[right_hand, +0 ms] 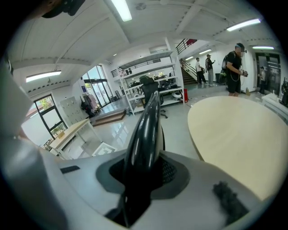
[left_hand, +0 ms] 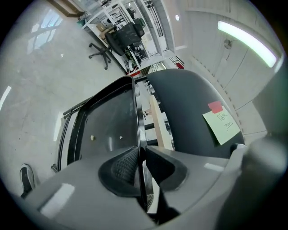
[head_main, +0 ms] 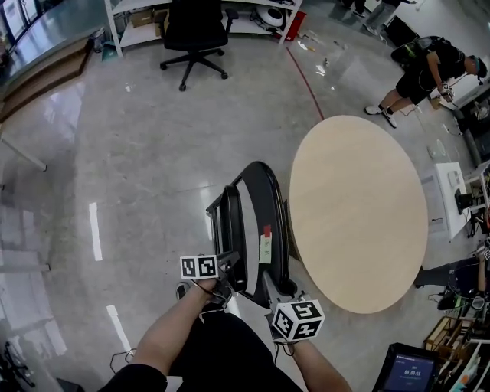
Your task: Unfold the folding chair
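Glossy floor [head_main: 153, 168], round table [head_main: 360, 214], left gripper [left_hand: 140, 164] and right gripper [right_hand: 144, 173] jaws clenched on folding chair [head_main: 260, 203].

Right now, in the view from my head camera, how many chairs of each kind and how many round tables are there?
folding chair: 1
office chair: 1
round table: 1
Total: 3

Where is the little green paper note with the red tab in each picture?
Head view: the green note is low in the middle, stuck on the black folding chair.
Left gripper view: the note is right of the middle, on the chair's dark panel.
Right gripper view: not in it.
Shared landmark: the folding chair itself, which shows in all three views.
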Motion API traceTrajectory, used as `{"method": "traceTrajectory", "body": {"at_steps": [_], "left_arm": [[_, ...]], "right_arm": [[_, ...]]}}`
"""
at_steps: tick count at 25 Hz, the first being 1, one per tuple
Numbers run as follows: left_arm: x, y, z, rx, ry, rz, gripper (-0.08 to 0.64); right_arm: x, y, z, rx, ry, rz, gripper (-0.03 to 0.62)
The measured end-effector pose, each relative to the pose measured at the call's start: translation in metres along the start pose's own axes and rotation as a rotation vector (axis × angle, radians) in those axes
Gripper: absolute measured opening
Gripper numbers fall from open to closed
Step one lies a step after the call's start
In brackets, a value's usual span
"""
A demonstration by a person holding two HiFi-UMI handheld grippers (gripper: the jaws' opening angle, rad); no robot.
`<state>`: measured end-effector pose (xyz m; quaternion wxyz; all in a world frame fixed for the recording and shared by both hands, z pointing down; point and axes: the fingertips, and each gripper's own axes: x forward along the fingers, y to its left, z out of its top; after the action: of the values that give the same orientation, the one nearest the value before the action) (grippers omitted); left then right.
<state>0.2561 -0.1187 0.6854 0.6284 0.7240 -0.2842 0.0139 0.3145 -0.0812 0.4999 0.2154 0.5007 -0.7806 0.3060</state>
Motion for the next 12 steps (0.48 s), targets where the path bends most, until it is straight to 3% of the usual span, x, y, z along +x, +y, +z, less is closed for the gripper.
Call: {"method": "traceTrajectory", "body": {"at_steps": [7, 12], "left_arm": [[-0.065, 0.031, 0.023, -0.059, -0.113, 0.056, 0.057], [-0.098, 0.050, 0.030, -0.041, -0.124, 0.074, 0.051]], "right_arm": [[0.034, 0.065, 0.011, -0.131, 0.043, 0.084, 0.084], [0.053, 0.086, 0.012, -0.157, 0.069, 0.101, 0.064]]}}
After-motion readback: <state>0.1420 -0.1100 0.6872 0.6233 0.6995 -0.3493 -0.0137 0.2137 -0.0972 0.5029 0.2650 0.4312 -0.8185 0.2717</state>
